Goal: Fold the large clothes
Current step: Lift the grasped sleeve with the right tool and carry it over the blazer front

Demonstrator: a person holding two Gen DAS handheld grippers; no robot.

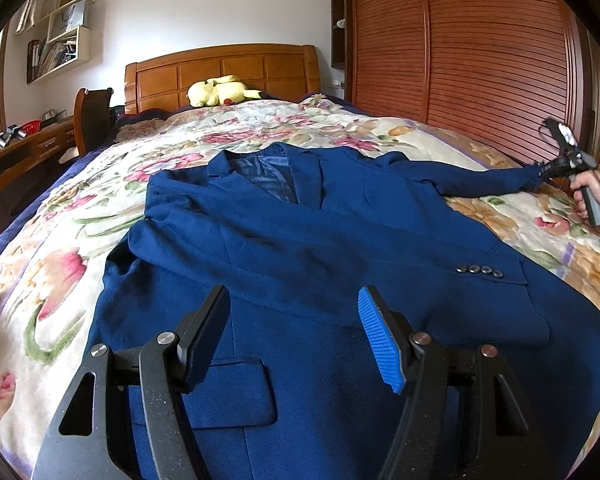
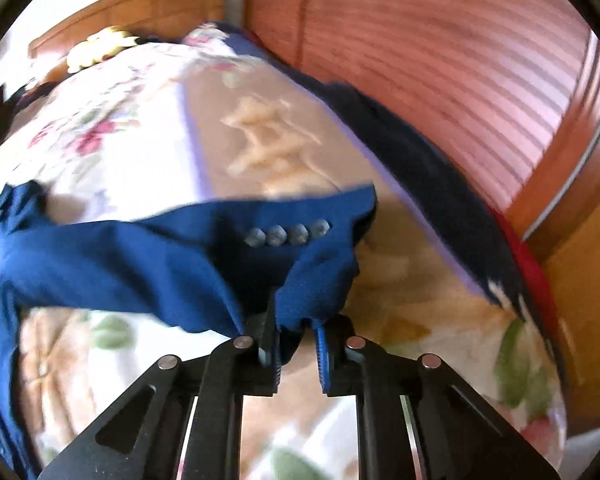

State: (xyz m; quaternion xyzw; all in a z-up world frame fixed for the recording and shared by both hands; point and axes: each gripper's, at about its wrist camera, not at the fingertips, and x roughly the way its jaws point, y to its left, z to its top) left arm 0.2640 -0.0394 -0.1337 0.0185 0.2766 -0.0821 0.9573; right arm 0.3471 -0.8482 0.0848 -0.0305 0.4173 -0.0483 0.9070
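A large blue suit jacket [image 1: 300, 240] lies face up on the flowered bedspread [image 1: 60, 272], collar toward the headboard. My left gripper [image 1: 296, 312] hovers open over the jacket's lower front, nothing between its fingers. One sleeve lies folded across the chest, its cuff buttons [image 1: 480, 270] showing. The other sleeve [image 1: 480, 180] stretches out to the right, where my right gripper [image 1: 540, 172] holds its end, a hand [image 1: 588, 192] on the handle. In the right wrist view the right gripper [image 2: 296, 320] is shut on the sleeve cuff [image 2: 292, 248], just below its row of buttons [image 2: 288, 234].
A wooden headboard [image 1: 220, 72] with a yellow plush toy [image 1: 220, 90] stands at the far end. A slatted wooden wardrobe [image 1: 480, 60] runs along the bed's right side. A desk and chair [image 1: 88, 120] stand to the left, wall shelves [image 1: 60, 48] above.
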